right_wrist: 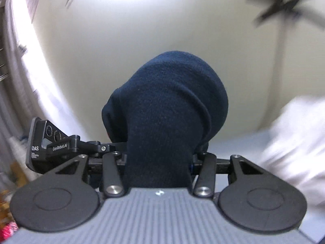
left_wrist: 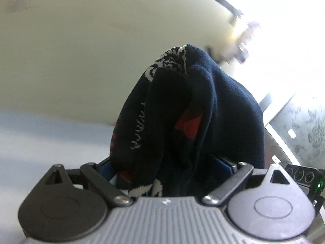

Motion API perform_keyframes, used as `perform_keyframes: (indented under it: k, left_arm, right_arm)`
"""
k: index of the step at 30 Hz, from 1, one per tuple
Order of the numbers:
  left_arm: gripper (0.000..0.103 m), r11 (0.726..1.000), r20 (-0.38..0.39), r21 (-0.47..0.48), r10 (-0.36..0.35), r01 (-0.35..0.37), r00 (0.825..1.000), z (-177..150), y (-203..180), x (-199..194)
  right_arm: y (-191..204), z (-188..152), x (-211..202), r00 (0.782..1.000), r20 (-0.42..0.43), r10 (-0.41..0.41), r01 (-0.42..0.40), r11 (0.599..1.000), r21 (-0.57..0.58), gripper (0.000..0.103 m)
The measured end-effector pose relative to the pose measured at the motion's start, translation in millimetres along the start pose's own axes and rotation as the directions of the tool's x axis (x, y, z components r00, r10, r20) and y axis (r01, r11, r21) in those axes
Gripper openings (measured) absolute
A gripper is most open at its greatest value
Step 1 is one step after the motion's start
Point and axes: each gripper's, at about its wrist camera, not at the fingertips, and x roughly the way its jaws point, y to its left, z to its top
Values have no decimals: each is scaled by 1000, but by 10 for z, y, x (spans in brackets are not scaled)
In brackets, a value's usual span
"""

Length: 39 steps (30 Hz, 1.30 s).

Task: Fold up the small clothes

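Left hand-held gripper (left_wrist: 166, 170) clamped on navy sock (left_wrist: 182, 111) (red, white pattern), right hand-held gripper (right_wrist: 158, 158) clamped on it too

Left tongs (left_wrist: 162, 168): grey ribbed housing, two round black discs, black link arms with silver pivot screws, blue finger pads partly showing, small white logo mark. Right tongs (right_wrist: 158, 156): same grey ribbed body, black discs, silver screws. Black side-mounted sensor block (right_wrist: 43, 142) with round lenses, white "GenRobot.AI" lettering.
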Motion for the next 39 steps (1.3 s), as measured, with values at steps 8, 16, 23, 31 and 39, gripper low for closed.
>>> perform_keyframes:
  k: [8, 16, 23, 31, 39]
  left_arm:
    - [87, 990, -229, 31, 142, -139, 963, 45, -281, 1952]
    - [99, 989, -218, 0, 147, -151, 965, -57, -162, 1858]
    - [103, 943, -42, 164, 298, -288, 954, -446, -181, 810]
    - [103, 838, 29, 287, 477, -465, 878, -1421, -297, 220]
    - [103, 801, 79, 284, 527, -526, 846, -1792, -218, -120]
  right_arm:
    - [-1426, 183, 8, 951, -115, -286, 298, 948, 109, 55]
    - [-1247, 4, -13, 898, -103, -429, 432, 902, 11, 79]
    - [-556, -545, -664, 846, 83, -527, 524, 850, 54, 86]
    - [98, -1401, -880, 865, 45, -500, 490, 860, 142, 86]
    - [479, -1732, -842, 821, 46, -570, 564, 820, 95, 86]
